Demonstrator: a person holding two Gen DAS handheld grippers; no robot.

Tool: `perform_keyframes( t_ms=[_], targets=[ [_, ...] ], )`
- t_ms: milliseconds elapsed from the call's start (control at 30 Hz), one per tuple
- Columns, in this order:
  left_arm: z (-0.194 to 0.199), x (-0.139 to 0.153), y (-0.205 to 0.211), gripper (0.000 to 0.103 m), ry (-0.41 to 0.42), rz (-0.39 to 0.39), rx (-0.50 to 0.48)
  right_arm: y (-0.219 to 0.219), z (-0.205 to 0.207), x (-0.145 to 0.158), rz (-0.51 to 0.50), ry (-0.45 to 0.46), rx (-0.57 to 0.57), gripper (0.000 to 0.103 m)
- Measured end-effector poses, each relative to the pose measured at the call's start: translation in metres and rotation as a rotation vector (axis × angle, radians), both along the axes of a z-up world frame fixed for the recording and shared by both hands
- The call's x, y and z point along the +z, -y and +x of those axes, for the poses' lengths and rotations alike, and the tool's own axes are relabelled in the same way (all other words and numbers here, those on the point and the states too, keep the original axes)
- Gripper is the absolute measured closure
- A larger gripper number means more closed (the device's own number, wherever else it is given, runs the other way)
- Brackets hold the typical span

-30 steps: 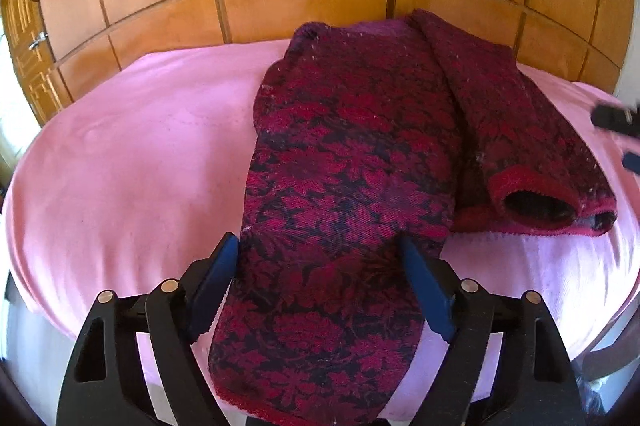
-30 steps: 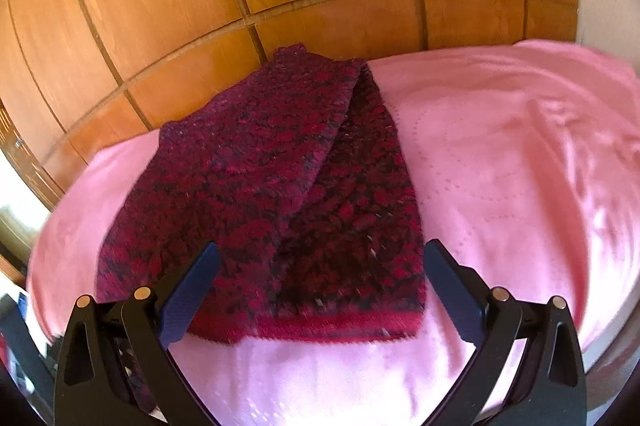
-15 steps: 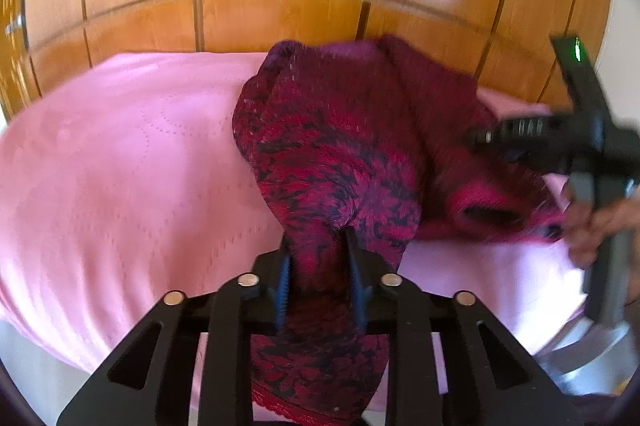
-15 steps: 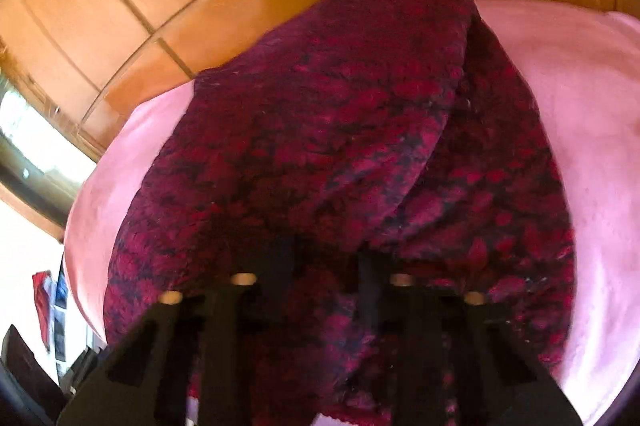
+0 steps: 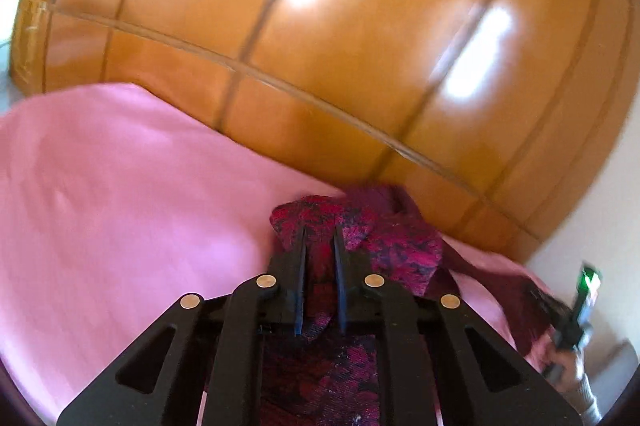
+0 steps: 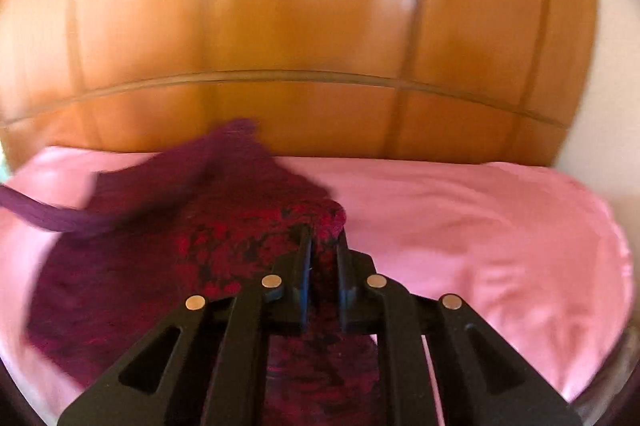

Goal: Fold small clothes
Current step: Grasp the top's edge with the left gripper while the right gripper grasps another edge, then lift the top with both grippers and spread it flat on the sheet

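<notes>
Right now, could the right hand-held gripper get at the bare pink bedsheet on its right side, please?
Probably not yet: the right hand-held gripper is shut on the dark red patterned knit garment. The pink bedsheet lies unobstructed beside it, so it could reach once it lets go.

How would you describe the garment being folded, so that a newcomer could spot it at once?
Find the glossy wooden wardrobe, then the pink bedspread in front of it. On the bedspread lies a dark red and black floral knit garment, the only patterned thing there, pinched by both the left gripper and the right gripper.
</notes>
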State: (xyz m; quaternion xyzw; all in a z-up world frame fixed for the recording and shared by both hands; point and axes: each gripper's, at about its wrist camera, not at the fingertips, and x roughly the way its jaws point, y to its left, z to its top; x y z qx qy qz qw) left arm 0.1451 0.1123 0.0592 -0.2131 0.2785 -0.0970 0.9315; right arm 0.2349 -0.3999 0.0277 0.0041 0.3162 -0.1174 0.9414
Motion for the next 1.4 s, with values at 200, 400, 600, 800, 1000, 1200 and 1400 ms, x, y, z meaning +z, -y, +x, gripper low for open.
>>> perform_keyframes(
  t_ms=[200, 400, 600, 800, 1000, 1200, 1400],
  targets=[
    [0.096, 0.0, -0.056, 0.097, -0.093, 0.1, 0.268, 0.086, 0.041, -0.017, 0.066, -0.075, -0.229, 0.094],
    [0.154, -0.035, -0.096, 0.097, -0.277, 0.165, 0.426, 0.127, 0.068, -0.032, 0.085, -0.138, -0.322, 0.084],
    [0.135, -0.058, -0.109, 0.063, -0.32, 0.176, 0.484, 0.124, 0.052, -0.02, 0.066, -0.069, -0.34, 0.037],
    [0.073, -0.092, -0.065, 0.051, -0.242, -0.005, 0.103, 0.073, -0.004, -0.012, 0.21, -0.022, -0.115, 0.03],
    [0.049, -0.15, -0.033, 0.051, -0.345, -0.243, -0.088, 0.009, -0.046, -0.074, 0.585, -0.247, 0.153, 0.039],
    [0.04, -0.167, -0.007, 0.051, -0.365, -0.419, -0.163, -0.027, -0.075, -0.11, 0.735, -0.345, 0.207, 0.051],
    [0.048, -0.154, 0.003, 0.083, -0.359, -0.397, -0.178, -0.037, -0.072, -0.099, 0.668, -0.345, 0.257, 0.081]
  ],
)
